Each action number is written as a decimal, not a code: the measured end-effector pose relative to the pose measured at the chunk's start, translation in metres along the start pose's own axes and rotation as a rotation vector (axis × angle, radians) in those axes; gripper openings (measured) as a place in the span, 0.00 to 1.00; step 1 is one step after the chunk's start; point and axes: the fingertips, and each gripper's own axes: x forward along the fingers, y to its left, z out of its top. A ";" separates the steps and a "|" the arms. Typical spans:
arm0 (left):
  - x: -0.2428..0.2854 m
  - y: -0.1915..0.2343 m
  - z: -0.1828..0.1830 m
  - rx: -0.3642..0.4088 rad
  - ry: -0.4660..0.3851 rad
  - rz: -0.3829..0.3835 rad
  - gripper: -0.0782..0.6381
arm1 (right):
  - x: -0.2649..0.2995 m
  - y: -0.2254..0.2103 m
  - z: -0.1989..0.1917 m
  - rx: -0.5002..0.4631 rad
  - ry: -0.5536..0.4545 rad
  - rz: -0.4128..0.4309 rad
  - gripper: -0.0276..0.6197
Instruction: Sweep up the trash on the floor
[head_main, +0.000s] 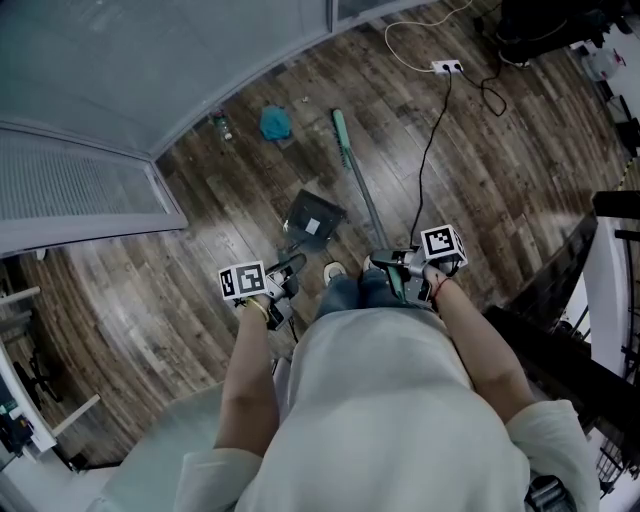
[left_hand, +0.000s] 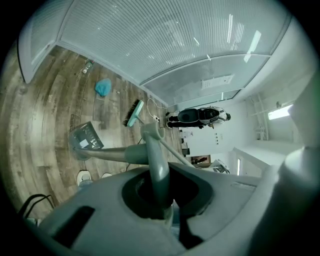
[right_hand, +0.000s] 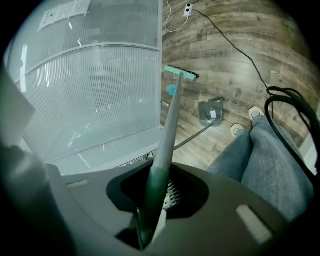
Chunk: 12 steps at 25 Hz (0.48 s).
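Holding both tools at once: my left gripper (head_main: 284, 272) is clamped on the dustpan handle (left_hand: 158, 162), which stands straight up between its jaws in the left gripper view. My right gripper (head_main: 388, 267) is closed round the green end of the broom (head_main: 352, 175). In the head view the dustpan (head_main: 314, 221) sits on the wooden floor (head_main: 480, 160) at centre frame, just above the grippers. The broom's teal head lies higher, upper centre. The trash is a blue crumpled scrap (head_main: 275, 123) just left of that head. A small bottle (head_main: 220, 126) lies further left, near the ribbed wall (head_main: 120, 70). A power strip (head_main: 447, 67) and its black cable (head_main: 432, 150) lie in the upper right.
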 end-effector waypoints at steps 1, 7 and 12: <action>-0.001 -0.001 0.001 0.007 -0.002 -0.012 0.12 | 0.002 0.001 0.000 0.001 -0.007 0.001 0.17; -0.011 -0.007 0.016 0.049 0.003 -0.067 0.11 | 0.015 0.012 0.002 0.001 -0.039 0.002 0.17; -0.016 -0.021 0.026 0.081 -0.007 -0.111 0.11 | 0.019 0.019 0.002 -0.009 -0.042 0.013 0.17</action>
